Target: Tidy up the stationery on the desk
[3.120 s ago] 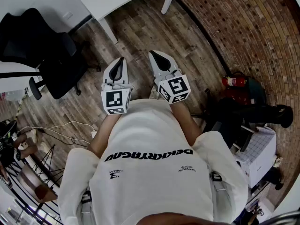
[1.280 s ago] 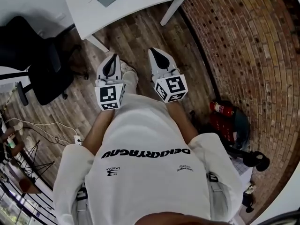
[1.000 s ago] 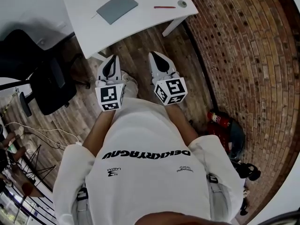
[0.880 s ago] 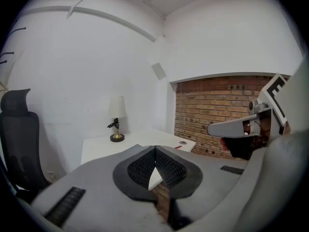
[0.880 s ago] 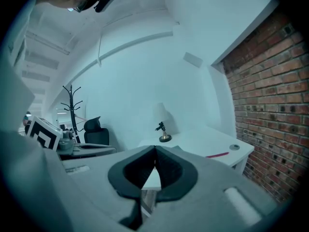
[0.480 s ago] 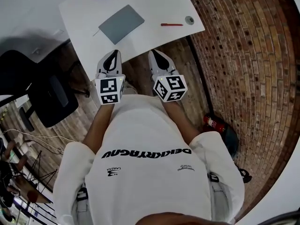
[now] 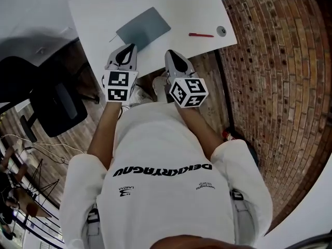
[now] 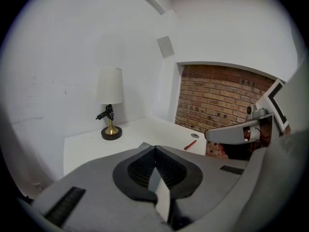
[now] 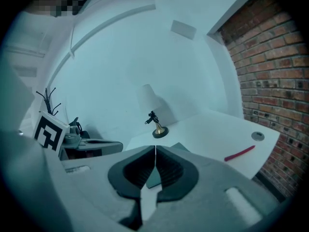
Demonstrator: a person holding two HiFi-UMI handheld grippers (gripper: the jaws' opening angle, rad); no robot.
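**Two sets of jaws closed on nothing, four things lying on the bench (image 7: 98,14)**

Both grippers are held side by side in front of the person's white sweatshirt (image 7: 166,191), pointing at the near edge of the white bench. The left gripper (image 7: 129,48) has its jaws pressed together with nothing between them, and its tips reach over the bench edge just short of the pad. The right gripper (image 7: 169,53) is closed and empty in the same way, with its tips at the bench edge.

Counted on the bench:
- One grey pad (image 7: 143,28), flat and turned at an angle, near the front edge and nearest the left gripper. The right gripper view shows part of it behind the closed jaws (image 9: 182,148).
- One red pen (image 7: 201,35), lying flat to the right of the pad and well apart from it.
- One small round grey disc (image 7: 221,31), just beside the pen's far end, near the bench's right corner.
- One lamp (image 8: 110,105) with a white shade and a brass base, standing upright at the back of the bench.

One thin short stick (image 7: 112,38) lies just off the pad's left corner. What it is cannot be told.

One black office chair (image 7: 52,105) stands on the wooden floor at the left. One brick wall (image 7: 280,87) runs along the right.
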